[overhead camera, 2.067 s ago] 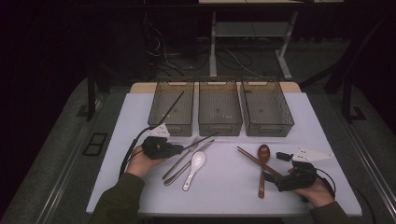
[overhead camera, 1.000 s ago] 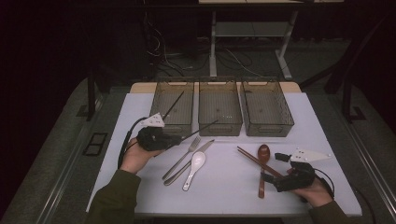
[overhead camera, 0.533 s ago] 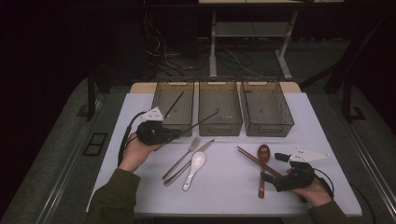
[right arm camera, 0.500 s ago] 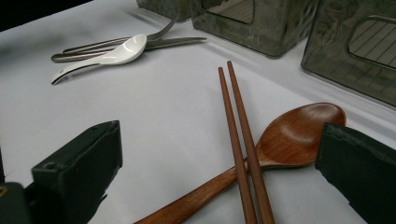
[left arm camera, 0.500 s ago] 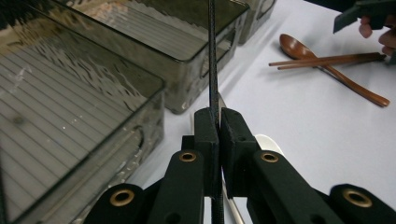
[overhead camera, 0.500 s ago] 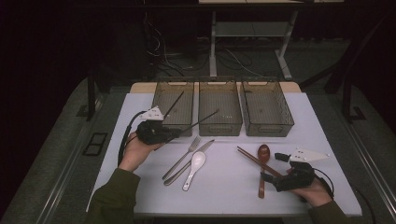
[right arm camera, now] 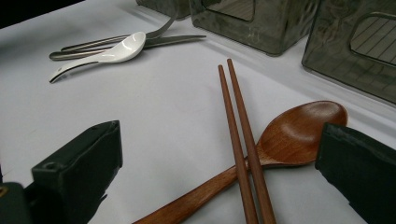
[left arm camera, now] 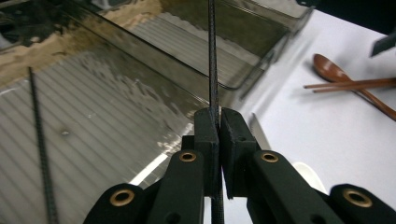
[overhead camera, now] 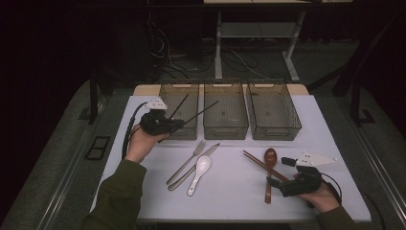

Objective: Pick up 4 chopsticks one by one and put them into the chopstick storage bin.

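Observation:
My left gripper (overhead camera: 174, 125) (left arm camera: 219, 116) is shut on a thin black chopstick (overhead camera: 201, 112) (left arm camera: 212, 56), held above the near edge of the left bin (overhead camera: 165, 91). The stick slants up to the right over the middle bin (overhead camera: 225, 129). A second black chopstick (overhead camera: 179, 106) (left arm camera: 39, 140) lies inside the left bin. Near the table's front right, my right gripper (overhead camera: 279, 171) (right arm camera: 219, 163) rests open on the table. Its jaws stand either side of a wooden spoon (overhead camera: 269, 158) (right arm camera: 299, 130) crossed by a pair of wooden chopsticks (overhead camera: 256, 161) (right arm camera: 236, 121).
A white spoon (overhead camera: 201, 167) (right arm camera: 116, 49), a fork (overhead camera: 189, 160) and a knife (right arm camera: 177, 39) lie together mid-table. A third, right bin (overhead camera: 273, 132) stands beside the other two along the white table's far side. Dark floor surrounds the table.
My left hand has risen and moved toward the bins with the black chopstick in its jaws, so the stick now reaches over them. The right hand has stayed put.

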A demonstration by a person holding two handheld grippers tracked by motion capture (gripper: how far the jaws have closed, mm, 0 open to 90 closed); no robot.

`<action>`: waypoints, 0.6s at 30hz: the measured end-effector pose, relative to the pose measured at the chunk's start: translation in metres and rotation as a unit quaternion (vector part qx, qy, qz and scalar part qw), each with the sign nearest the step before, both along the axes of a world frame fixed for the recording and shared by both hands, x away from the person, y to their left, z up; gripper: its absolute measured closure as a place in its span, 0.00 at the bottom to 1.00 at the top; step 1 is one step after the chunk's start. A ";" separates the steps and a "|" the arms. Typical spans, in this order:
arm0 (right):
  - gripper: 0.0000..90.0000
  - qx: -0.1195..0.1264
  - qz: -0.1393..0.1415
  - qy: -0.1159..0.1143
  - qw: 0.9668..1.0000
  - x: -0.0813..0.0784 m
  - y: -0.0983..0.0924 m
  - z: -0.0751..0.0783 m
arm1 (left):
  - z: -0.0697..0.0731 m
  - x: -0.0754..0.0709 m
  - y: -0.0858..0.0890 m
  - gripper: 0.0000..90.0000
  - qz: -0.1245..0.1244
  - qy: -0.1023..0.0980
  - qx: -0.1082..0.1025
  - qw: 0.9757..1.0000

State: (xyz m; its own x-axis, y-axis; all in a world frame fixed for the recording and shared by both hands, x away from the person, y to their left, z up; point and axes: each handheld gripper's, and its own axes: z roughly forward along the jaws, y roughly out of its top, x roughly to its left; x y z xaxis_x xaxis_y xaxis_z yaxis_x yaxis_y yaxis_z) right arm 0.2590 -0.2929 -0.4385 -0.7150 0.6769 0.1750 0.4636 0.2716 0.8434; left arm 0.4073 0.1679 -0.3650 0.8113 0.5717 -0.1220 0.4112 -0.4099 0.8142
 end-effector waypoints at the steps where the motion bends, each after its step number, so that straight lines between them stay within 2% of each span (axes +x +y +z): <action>1: 0.00 0.000 0.000 0.001 1.000 0.000 0.000 0.000 | 0.001 0.003 0.000 0.94 0.004 0.001 0.001 1.000; 8: 0.00 0.001 -0.001 0.002 1.000 0.000 0.000 0.000 | 0.005 0.023 0.003 0.94 0.037 0.001 0.001 0.999; 12: 0.00 0.001 0.000 0.001 1.000 0.000 0.000 0.000 | 0.007 0.034 0.006 0.94 0.066 -0.002 -0.008 0.998; 18: 0.00 0.001 0.000 0.001 1.000 0.000 0.000 0.000 | 0.009 0.050 0.008 0.94 0.102 -0.003 0.002 0.995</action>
State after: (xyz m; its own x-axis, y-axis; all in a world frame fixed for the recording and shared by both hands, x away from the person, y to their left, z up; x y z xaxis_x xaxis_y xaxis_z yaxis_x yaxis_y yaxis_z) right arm 0.2588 -0.2932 -0.4384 -0.7146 0.6765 0.1779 0.4657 0.2703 0.8427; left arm 0.4570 0.1761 -0.3562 0.6795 0.7246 -0.1150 0.4812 -0.3219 0.8153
